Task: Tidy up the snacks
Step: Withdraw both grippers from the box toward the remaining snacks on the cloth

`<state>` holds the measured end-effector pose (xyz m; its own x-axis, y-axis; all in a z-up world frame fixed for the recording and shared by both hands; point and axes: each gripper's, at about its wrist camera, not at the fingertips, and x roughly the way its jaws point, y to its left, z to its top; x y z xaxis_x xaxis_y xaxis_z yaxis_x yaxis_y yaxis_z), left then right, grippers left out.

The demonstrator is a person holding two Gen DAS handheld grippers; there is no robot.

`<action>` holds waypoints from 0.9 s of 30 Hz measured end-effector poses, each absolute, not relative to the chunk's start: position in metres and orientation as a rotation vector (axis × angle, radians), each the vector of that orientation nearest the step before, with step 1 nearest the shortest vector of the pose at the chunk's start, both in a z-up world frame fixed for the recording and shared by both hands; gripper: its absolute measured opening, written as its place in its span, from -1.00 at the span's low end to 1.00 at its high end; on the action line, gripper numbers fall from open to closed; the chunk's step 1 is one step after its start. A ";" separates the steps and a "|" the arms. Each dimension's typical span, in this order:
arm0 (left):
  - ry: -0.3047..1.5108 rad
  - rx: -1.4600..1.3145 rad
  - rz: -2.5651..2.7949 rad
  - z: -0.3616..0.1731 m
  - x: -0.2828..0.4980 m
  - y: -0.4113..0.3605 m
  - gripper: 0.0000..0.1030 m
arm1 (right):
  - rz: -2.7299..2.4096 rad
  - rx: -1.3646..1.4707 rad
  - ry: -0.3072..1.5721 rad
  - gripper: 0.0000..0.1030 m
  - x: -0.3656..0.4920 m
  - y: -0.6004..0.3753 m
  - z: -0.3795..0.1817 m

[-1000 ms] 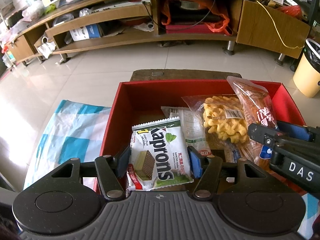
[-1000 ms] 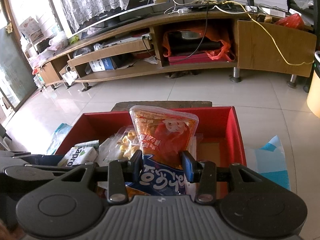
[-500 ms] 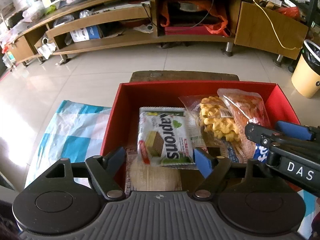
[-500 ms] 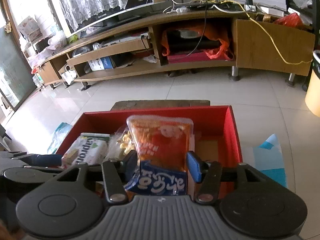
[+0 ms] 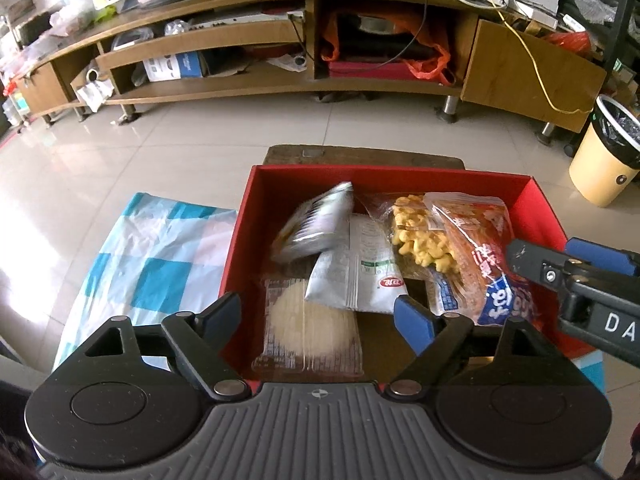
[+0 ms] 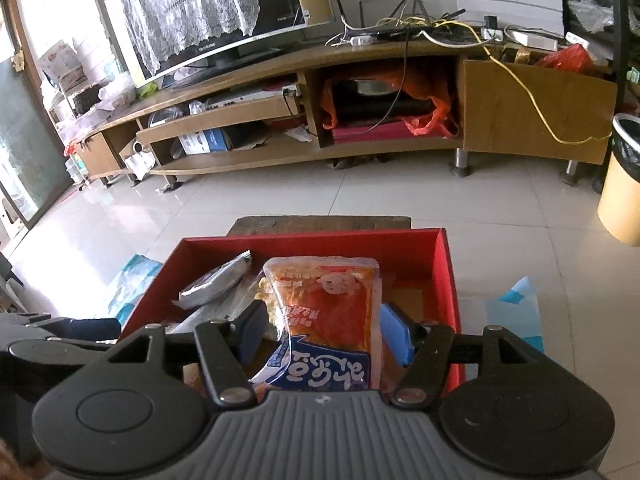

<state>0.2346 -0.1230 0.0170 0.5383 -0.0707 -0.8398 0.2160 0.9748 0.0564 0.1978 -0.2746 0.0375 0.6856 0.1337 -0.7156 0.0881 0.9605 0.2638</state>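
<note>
With both jaws opening, the left hand-held gripper (image 5: 318, 314) is spread empty; the right hand-held gripper (image 6: 320, 334) should be lifted clear only once the orange bag (image 6: 326, 312) is freed into the red box (image 6: 448, 276).

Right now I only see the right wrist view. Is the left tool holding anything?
Observer: No. The left tool is opening over the red box and grips nothing.
Operator: What's under it?
Observer: A flat clear pack of pale cakes lies on the box floor, near left corner.
Operator: And the silver packet?
Observer: The silver packet is blurred; its lower end overlaps a white packet with a red logo.
</note>
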 end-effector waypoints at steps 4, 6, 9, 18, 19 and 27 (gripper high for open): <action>0.989 0.155 -0.183 0.021 0.225 -0.121 0.71 | 0.028 0.280 0.811 0.14 0.187 -0.273 0.045; 0.990 0.155 -0.188 0.022 0.219 -0.119 0.71 | 0.030 0.276 0.813 0.14 0.182 -0.273 0.048; 0.995 0.155 -0.194 0.024 0.210 -0.114 0.71 | 0.030 0.272 0.813 0.14 0.171 -0.272 0.053; 1.039 0.146 -0.228 0.021 0.174 -0.102 0.73 | 0.038 0.245 0.839 0.14 0.125 -0.267 0.058; 1.041 0.145 -0.229 0.021 0.170 -0.101 0.73 | 0.037 0.240 0.843 0.14 0.118 -0.267 0.059; 1.098 0.144 -0.253 0.010 0.124 -0.091 0.73 | 0.068 0.226 0.875 0.14 0.068 -0.255 0.059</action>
